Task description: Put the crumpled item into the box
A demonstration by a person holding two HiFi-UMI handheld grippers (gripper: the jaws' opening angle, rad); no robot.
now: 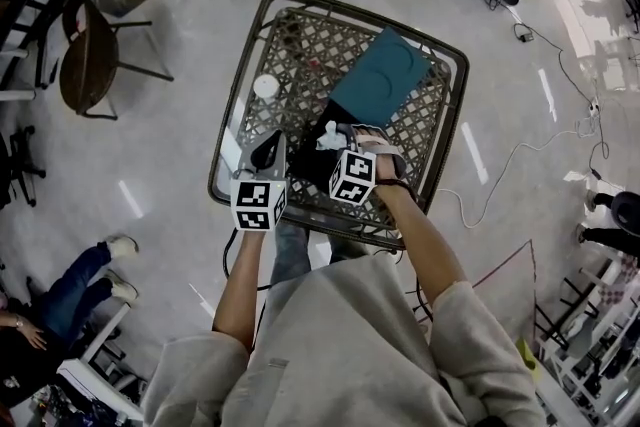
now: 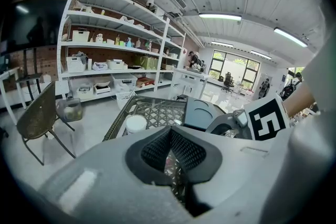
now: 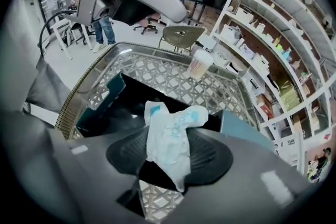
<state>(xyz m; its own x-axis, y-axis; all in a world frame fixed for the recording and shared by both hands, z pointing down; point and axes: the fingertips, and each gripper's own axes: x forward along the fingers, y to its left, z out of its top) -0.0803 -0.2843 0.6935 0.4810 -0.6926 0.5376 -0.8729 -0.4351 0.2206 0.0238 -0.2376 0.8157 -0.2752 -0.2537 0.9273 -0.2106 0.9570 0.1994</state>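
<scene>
The crumpled item [image 3: 169, 136], a white wrapper with blue print, is pinched between the pads of my right gripper [image 3: 170, 152] and sticks up above them. Below it lies the open box [image 3: 128, 94], black inside with teal walls. In the head view the crumpled item [image 1: 327, 137] shows white just ahead of my right gripper [image 1: 337, 149], over the box [image 1: 305, 177] on the lattice table [image 1: 300, 45]. The teal lid [image 1: 385, 75] lies beyond it. My left gripper [image 1: 268, 148] hovers left of the box, its pads [image 2: 157, 147] together at the tips with nothing between them.
A white cup [image 1: 265, 87] stands on the table's left side. A chair [image 1: 85, 55] is on the floor to the left, a seated person's legs [image 1: 75, 280] at lower left, and cables [image 1: 520, 150] run on the right. Shelves [image 2: 113, 60] line the wall.
</scene>
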